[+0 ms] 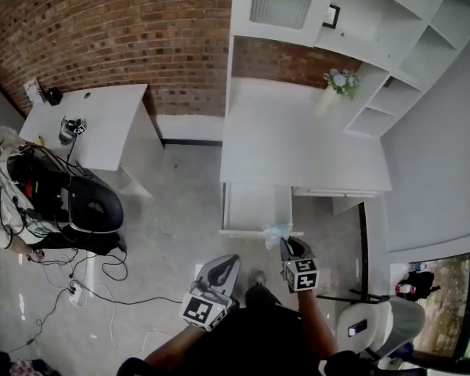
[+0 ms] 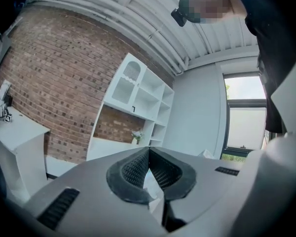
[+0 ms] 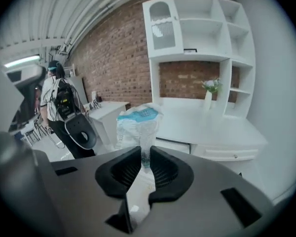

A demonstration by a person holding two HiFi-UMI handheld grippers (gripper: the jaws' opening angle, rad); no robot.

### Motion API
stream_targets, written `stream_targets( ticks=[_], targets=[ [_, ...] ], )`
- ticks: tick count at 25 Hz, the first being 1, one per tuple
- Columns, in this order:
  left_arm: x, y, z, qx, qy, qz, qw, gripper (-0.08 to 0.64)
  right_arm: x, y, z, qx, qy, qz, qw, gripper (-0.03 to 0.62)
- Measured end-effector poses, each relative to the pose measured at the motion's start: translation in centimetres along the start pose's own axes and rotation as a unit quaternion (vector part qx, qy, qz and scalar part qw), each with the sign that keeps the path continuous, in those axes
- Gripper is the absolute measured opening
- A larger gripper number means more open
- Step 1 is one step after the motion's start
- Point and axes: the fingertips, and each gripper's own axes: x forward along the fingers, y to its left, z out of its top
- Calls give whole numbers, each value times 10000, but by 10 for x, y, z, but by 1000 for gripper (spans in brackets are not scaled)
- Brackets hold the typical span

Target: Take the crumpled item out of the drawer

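My right gripper (image 1: 286,245) is shut on a crumpled clear plastic bag with blue print (image 3: 138,125), pinching its lower end between the pads. In the head view the bag (image 1: 276,232) hangs just at the front right corner of the open white drawer (image 1: 254,208) under the white desk (image 1: 298,143). The drawer's inside looks bare. My left gripper (image 1: 226,264) is held low to the left, over the floor, with its jaws shut and nothing between them (image 2: 149,154).
A white shelf unit (image 1: 376,30) with a small flower vase (image 1: 338,84) stands on the desk. A second white table (image 1: 94,124) is at the left. A person with a backpack (image 1: 31,202), a black chair and floor cables (image 1: 102,280) lie left.
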Motion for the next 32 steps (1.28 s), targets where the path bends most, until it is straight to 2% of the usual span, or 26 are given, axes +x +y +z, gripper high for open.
stream_targets(
  ticks=[7, 15, 22, 32],
  targets=[
    [-1, -30, 10, 14, -175, 22, 9998, 25, -84, 13, 30, 259, -778, 103, 9966, 69],
    [7, -57, 16, 152, -321, 382, 9986, 25, -148, 12, 46, 184, -1355, 256, 9903, 71],
    [16, -66, 9, 258, -244, 614, 9975, 25, -165, -4, 50, 265, -1609, 373, 9859, 71],
    [22, -75, 6, 326, -173, 664, 9971, 25, -167, -12, 57, 196, -1717, 431, 9840, 69]
  ],
)
